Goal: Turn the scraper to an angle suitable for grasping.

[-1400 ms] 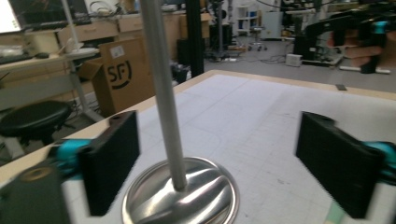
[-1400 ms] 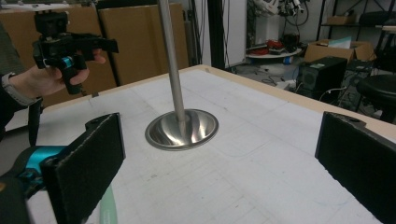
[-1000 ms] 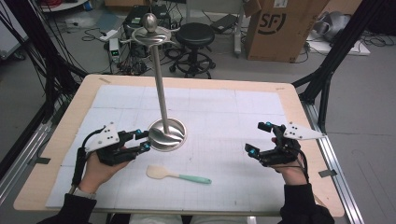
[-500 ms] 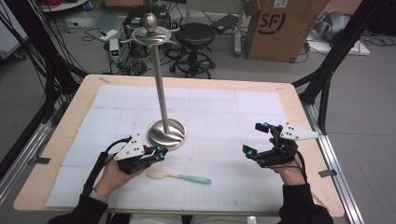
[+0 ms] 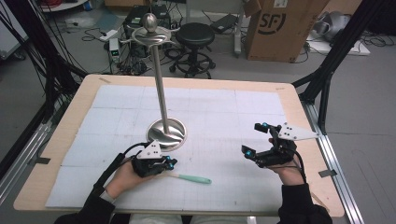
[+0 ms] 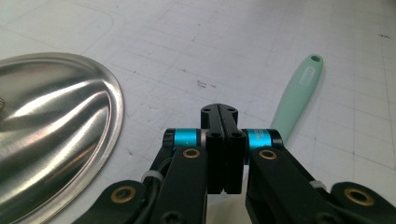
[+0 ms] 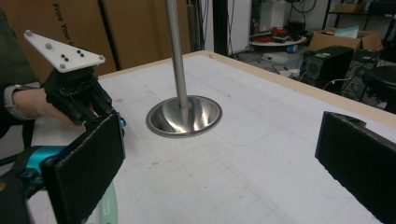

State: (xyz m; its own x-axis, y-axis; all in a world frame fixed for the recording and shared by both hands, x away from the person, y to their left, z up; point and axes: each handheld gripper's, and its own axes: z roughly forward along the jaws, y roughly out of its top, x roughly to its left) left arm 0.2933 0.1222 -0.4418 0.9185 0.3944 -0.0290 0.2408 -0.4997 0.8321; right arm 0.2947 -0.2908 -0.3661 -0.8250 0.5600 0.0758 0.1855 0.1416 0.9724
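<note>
Down near the front of the table, the left gripper sits low over the head end of a mint-green spoon, jaws pressed together; in the left gripper view the handle runs out past the closed tips, but whether they pinch the spoon or only lie over it I cannot tell — the bowl end is hidden beneath them. Just beside that gripper, on its far side, stands a steel stand: a shallow dished base with a tall pole rising from its middle, and nothing lying in the dish. The right gripper is held well apart to the right, jaws spread wide with nothing between them, facing the stand. Between the two grippers the white mat lies bare, as does the stretch behind the stand up to the far edge — the spoon lies close to the mat's near edge
</note>
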